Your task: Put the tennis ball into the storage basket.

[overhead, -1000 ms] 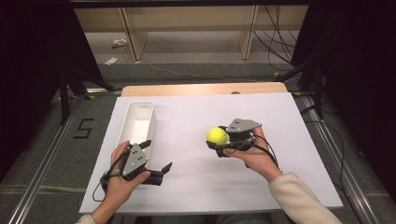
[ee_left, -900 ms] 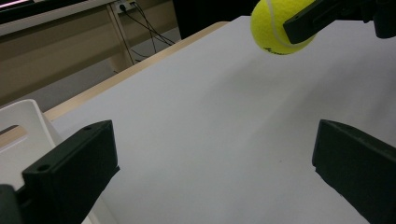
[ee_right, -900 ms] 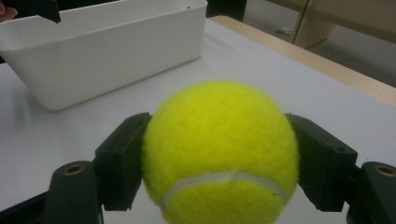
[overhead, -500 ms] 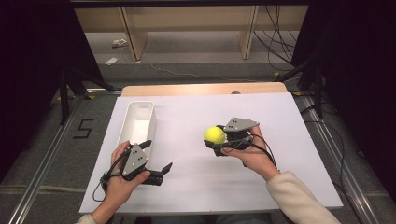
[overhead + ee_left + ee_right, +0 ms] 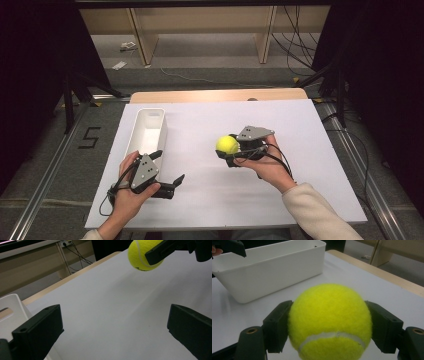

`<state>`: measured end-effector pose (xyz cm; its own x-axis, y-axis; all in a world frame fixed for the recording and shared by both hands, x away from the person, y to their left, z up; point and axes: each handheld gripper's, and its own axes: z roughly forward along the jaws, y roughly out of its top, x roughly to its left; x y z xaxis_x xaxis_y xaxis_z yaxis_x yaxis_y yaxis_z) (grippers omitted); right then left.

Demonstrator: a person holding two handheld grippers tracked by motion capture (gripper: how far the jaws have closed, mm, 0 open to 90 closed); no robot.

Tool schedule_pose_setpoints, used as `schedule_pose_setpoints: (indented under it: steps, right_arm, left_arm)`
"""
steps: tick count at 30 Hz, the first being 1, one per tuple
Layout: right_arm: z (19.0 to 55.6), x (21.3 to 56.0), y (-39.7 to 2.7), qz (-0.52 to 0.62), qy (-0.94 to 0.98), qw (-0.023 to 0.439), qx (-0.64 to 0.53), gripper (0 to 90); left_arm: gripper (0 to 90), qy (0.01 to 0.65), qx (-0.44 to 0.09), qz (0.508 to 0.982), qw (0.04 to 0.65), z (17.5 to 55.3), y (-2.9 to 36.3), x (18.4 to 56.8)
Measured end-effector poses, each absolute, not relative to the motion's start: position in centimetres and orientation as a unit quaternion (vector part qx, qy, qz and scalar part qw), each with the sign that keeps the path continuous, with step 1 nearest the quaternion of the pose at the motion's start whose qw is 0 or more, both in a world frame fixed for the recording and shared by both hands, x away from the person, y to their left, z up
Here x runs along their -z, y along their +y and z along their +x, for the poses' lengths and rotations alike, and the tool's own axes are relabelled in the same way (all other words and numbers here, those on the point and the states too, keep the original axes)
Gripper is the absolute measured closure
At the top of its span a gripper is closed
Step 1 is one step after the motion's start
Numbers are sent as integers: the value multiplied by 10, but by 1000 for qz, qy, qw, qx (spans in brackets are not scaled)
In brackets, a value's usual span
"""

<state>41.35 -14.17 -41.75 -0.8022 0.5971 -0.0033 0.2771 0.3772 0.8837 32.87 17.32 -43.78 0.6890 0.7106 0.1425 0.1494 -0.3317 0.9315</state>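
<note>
Right gripper [image 5: 229, 151]: clamped on a yellow tennis ball [image 5: 227, 145], one jaw on each side, held above the middle of the white table [image 5: 300, 130]. Left gripper [image 5: 167, 170]: jaws wide apart, nothing between them, low over the table's near left part, in the person's left hand [image 5: 127, 192]. White rectangular bin [image 5: 148, 131]: on the table just beyond the left gripper, well apart from the ball. Wooden shelving [image 5: 200, 25]: behind the table.

The white bin's [image 5: 8, 315] far end runs off frame, perhaps behind the left hand-held gripper [image 5: 112, 332].
</note>
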Motion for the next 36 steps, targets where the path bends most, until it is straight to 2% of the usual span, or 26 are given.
schedule_pose_setpoints:
  steps: [36]
  right_arm:
    - [421,418,-129,273,805,162,-501,269]
  left_arm:
    - [0,273,-277,769,507,327,173,436]
